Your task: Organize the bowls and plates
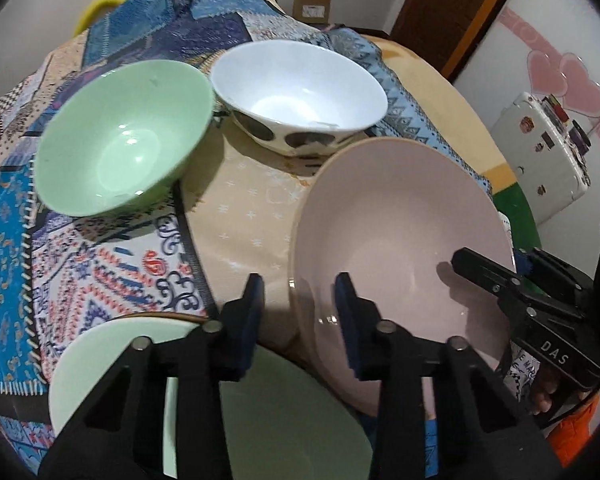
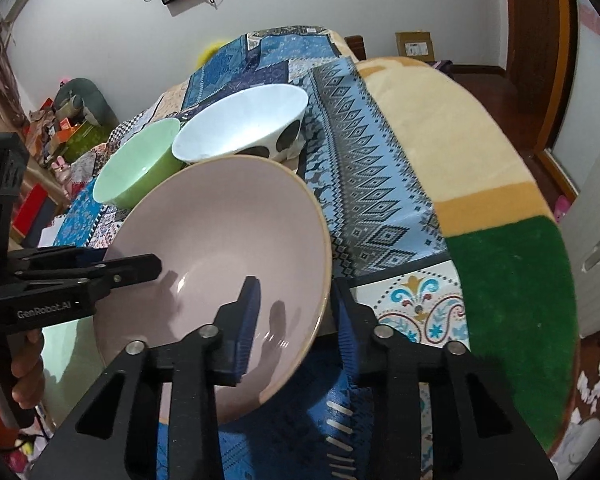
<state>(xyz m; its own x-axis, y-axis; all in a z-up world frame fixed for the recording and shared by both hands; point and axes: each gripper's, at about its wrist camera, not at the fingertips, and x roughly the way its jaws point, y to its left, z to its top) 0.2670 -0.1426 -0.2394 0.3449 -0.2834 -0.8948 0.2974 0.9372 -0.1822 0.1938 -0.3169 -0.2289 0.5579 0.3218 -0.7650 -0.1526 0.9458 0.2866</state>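
At the far left sits a green bowl [image 1: 120, 140], upright on the patterned cloth [image 1: 100, 272], its rim just beside the white bowl [image 1: 300, 92] with dark spots to its right; whether the two rims touch I cannot tell; past both bowls the cloth runs on to the far edge of the table. Nearer, a bare beige patch [image 1: 240, 216] lies between the green bowl and the big pink bowl [image 1: 400, 240]. A pale green plate [image 1: 284, 420] lies at the near edge, under the left gripper [image 1: 298, 300], whose jaws stand apart across the pink bowl's left rim, one finger outside and one inside, neither clearly pressing. The pink bowl is tilted, its left rim raised toward the white bowl. The right gripper [image 2: 296, 312] straddles the pink bowl's right rim [image 2: 324, 280], one blue pad [image 2: 252, 312] inside and the other outside; a gap shows, so the jaws are parted and not clamped. Right of the pink bowl, the blue patterned cloth [image 2: 364, 184] and yellow blanket [image 2: 440, 128] lie open toward the table's right edge.
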